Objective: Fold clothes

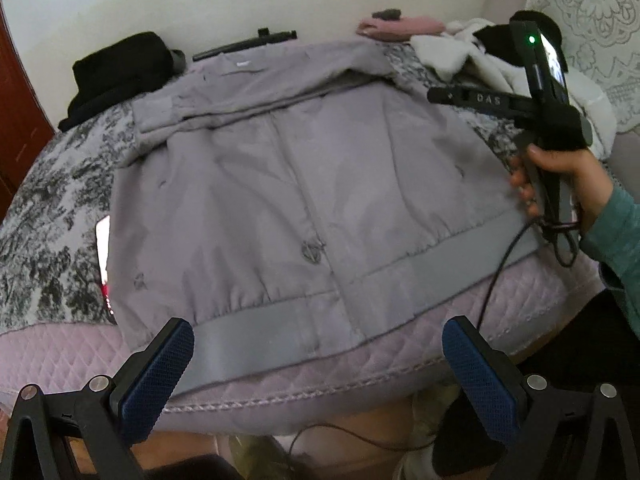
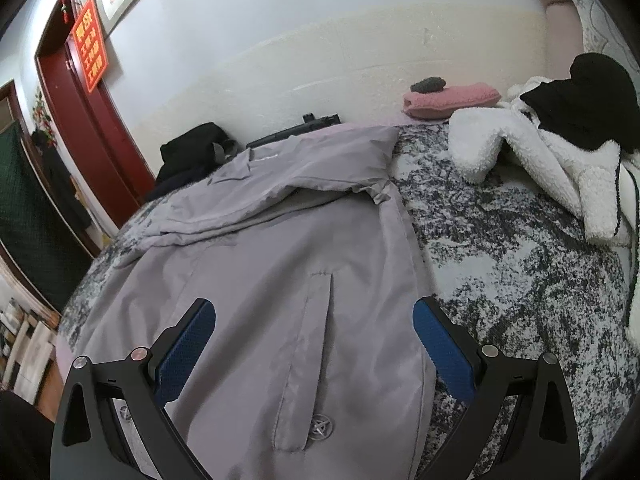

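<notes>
Jacket (image 1: 304, 184) was lying flat on the bed (image 1: 60, 208) with a sleeve already folded across the top, so both tongs, left (image 1: 316, 364) and right (image 2: 314, 344), hung wide and empty, probably lining up the next fold.

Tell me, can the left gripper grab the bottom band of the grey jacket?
Probably yes. The left gripper is open, and the jacket's bottom band lies flat right between its fingers at the bed edge, with nothing lying on top of it.
</notes>
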The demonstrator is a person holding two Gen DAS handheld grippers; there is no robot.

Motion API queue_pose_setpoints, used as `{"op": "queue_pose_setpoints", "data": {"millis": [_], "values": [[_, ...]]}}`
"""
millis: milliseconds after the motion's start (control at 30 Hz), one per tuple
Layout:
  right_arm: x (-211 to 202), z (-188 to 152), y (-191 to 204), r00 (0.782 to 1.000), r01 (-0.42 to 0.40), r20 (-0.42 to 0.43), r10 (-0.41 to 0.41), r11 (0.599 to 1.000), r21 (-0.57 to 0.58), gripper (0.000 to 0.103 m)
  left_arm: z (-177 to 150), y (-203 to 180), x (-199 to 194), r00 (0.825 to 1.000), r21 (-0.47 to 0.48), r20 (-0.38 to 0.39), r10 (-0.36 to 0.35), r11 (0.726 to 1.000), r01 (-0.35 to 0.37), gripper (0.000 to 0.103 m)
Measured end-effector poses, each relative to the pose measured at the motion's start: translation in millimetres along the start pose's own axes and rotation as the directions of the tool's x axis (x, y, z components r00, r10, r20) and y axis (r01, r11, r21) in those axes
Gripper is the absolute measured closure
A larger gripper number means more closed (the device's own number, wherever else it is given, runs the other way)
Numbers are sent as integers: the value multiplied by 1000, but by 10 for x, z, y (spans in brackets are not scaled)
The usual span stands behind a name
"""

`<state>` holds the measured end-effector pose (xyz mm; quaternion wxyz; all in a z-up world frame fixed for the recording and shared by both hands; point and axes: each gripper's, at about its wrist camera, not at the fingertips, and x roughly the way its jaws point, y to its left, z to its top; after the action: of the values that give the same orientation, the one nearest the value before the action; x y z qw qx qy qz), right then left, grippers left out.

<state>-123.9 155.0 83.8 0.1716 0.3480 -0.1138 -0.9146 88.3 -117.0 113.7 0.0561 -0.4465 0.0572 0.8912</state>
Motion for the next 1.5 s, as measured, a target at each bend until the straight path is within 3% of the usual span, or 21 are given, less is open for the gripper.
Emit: {"op": "queue_pose_setpoints", "data": {"millis": [367, 400, 467, 500, 567, 633, 667, 767, 800, 867, 967, 1033, 1100, 1133, 1200, 1267, 1333, 1367, 1400, 1433, 1500], "values": [[46, -13, 23, 1000, -8, -23, 7, 1000, -11, 2, -100, -118, 127, 997, 15, -70, -15, 1000, 16, 0], [50, -15, 23, 1000, -8, -25, 8, 1000, -10, 2, -112, -103, 140, 997, 12, -75, -31, 999, 32, 0], [49, -15, 16, 999, -13, -32, 13, 1000, -8, 2, -135, 25, 133, 986, -24, -61, -155, 988, 154, 0], [38, -10, 7, 999, -17, -33, 17, 1000, -6, 2, -153, 136, 120, 965, -47, -48, -258, 966, 256, 0], [0, 4, -24, 999, -24, -33, 24, 1000, 0, 2, -212, 495, 137, 893, -122, -22, -449, 888, 443, 0], [-57, 24, -81, 999, -34, -31, 34, 999, 16, 2, -295, 935, 209, 843, -238, 3, -538, 818, 523, 0], [-88, 24, -127, 999, -38, -34, 39, 999, 32, 2, -381, 1299, 296, 826, -348, 8, -564, 773, 531, 1], [-161, -19, -240, 998, -27, -52, 30, 998, 56, 2, -621, 2084, 534, 801, -573, 70, -595, 633, 521, 1], [-184, -41, -279, 998, -21, -56, 24, 998, 61, 2, -689, 2263, 603, 800, -628, 87, -593, 591, 506, 1], [-214, -70, -357, 998, -10, -63, 15, 996, 83, 2, -781, 2570, 806, 781, -727, 117, -613, 483, 488, 1], [-255, -89, -503, 998, -11, -62, 20, 989, 146, 2, -782, 2628, 1114, 713, -773, 119, -691, 387, 503, 1], [-265, -104, -591, 998, -25, -60, 36, 983, 183, 2, -735, 2549, 1235, 696, -782, 98, -711, 378, 496, 1], [-251, -122, -656, 997, -19, -74, 34, 981, 192, 2, -646, 2449, 1308, 704, -774, 54, -708, 416, 478, 1], [-244, -132, -687, 996, -14, -82, 30, 981, 196, 2, -624, 2436, 1302, 741, -774, 25, -672, 456, 439, 1], [-241, -139, -742, 996, -11, -86, 29, 978, 206, 2, -595, 2461, 1249, 766, -769, 11, -643, 484, 418, 1], [-247, -146, -801, 996, -11, -85, 30, 976, 219, 2, -616, 2548, 1204, 780, -763, 5, -625, 502, 407, 1], [-251, -154, -848, 996, -14, -85, 34, 974, 228, 2, -657, 2714, 1180, 816, -772, -20, -578, 527, 355, 1], [-246, -160, -868, 995, -18, -88, 39, 973, 231, 2, -702, 2821, 1217, 825, -789, -28, -564, 520, 328, 1], [-237, -167, -888, 995, -22, -93, 45, 972, 233, 2, -738, 2857, 1261, 821, -802, -22, -571, 501, 327, 1], [-228, -175, -907, 994, -28, -100, 53, 971, 236, 2, -769, 2878, 1324, 804, -813, -5, -595, 470, 344, 1], [-209, -199, -954, 989, -63, -113, 96, 963, 263, 2, -774, 2786, 1496, 758, -816, -8, -652, 443, 372, 1]]}}
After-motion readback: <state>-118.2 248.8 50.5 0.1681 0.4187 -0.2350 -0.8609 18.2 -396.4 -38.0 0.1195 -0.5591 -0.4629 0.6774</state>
